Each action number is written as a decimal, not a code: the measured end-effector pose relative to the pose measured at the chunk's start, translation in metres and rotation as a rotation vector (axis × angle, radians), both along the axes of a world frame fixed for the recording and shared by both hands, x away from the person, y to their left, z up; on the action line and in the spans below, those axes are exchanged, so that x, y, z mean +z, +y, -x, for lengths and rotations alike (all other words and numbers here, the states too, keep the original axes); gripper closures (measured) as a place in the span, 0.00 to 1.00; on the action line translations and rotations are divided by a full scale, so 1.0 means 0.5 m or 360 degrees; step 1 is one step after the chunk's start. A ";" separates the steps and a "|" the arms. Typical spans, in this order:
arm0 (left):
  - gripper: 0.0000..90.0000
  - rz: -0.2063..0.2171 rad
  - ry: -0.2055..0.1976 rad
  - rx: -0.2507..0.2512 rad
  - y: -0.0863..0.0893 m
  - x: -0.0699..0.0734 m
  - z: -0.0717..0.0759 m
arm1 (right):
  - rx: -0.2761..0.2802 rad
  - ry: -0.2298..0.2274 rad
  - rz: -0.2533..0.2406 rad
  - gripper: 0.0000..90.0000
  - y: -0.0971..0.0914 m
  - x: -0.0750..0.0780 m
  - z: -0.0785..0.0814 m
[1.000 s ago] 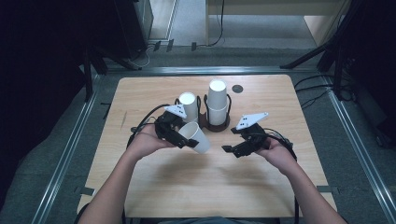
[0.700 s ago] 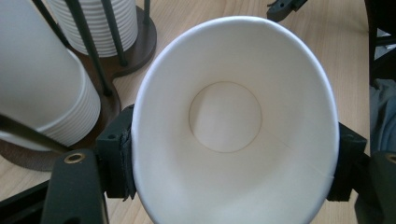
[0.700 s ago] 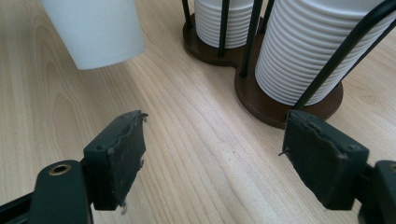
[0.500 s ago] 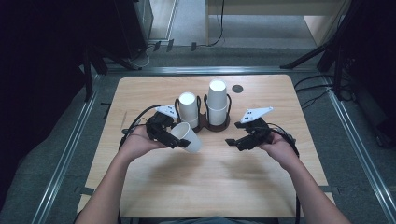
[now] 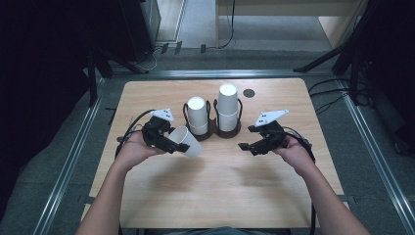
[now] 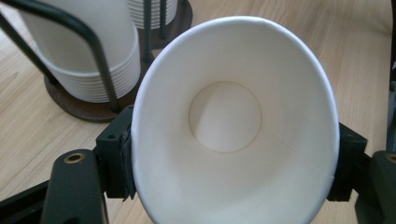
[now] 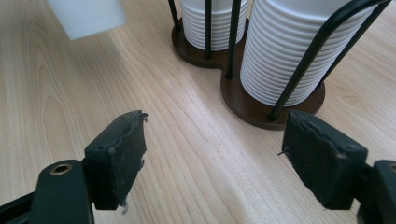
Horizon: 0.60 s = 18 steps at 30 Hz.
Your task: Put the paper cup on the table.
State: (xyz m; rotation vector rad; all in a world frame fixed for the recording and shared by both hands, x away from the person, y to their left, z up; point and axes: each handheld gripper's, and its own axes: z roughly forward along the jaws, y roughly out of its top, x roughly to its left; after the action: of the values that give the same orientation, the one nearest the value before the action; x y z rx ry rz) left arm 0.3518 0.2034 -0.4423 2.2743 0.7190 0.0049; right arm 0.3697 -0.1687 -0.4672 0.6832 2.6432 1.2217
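A: Starting with the largest: wooden table (image 5: 215, 196), carrying a dark two-ring cup holder (image 5: 214, 131) near the far middle. Standing in it, two stacks of white paper cups: shorter stack (image 5: 197, 115) on the left, taller stack (image 5: 228, 107) on the right.

B: Checking progress?

A: Judging one paper cup (image 5: 187, 141) as already out of the holder. Lying tipped on its side, above the table, just in front of the shorter stack and apart from it. Being squeezed across its mouth by the left gripper (image 5: 172, 144), rim (image 6: 233, 28) pressed into an oval, pads on both sides.

B: Remaining?

A: Setting the cup down somewhere, probably; both stacks looking full of cups to go.

B: Other tool?

A: Right gripper (image 5: 247, 147) hovering over bare wood in front of the taller stack, jaws spread wide, nothing between the pads (image 7: 122, 154).

B: Hidden or unclear items?

A: Counting cups in either stack proving impossible, tops cut off in the gripper views. Small dark round mark (image 5: 249, 93) on the far table, hard to identify. Surroundings lost in darkness.
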 end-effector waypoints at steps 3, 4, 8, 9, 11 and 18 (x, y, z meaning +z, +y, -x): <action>0.27 -0.0007 0.0011 0.0043 0.018 -0.003 -0.005 | -0.0006 0.0010 0.0003 0.24 0.000 -0.002 -0.002; 0.27 -0.0014 0.0009 0.0056 0.024 -0.004 -0.006 | -0.0008 0.0013 0.0001 0.24 0.000 -0.003 -0.003; 0.27 -0.0018 0.0011 0.0108 0.046 -0.005 -0.012 | -0.0015 0.0031 -0.0004 0.24 -0.004 -0.006 -0.007; 0.27 -0.0025 0.0008 0.0122 0.051 -0.005 -0.014 | -0.0018 0.0033 -0.0006 0.24 -0.005 -0.006 -0.008; 0.27 -0.0041 0.0004 0.0149 0.061 -0.006 -0.016 | -0.0021 0.0028 -0.0006 0.24 -0.008 -0.007 -0.010; 0.27 -0.0077 -0.0004 0.0256 0.101 -0.006 -0.025 | -0.0022 0.0039 0.0012 0.24 -0.008 -0.012 -0.011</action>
State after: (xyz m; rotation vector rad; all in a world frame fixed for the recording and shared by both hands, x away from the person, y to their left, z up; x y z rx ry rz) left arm 0.3644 0.2541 -0.4452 2.2554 0.9077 0.1020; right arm 0.3753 -0.1726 -0.4733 0.7188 2.6572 1.2064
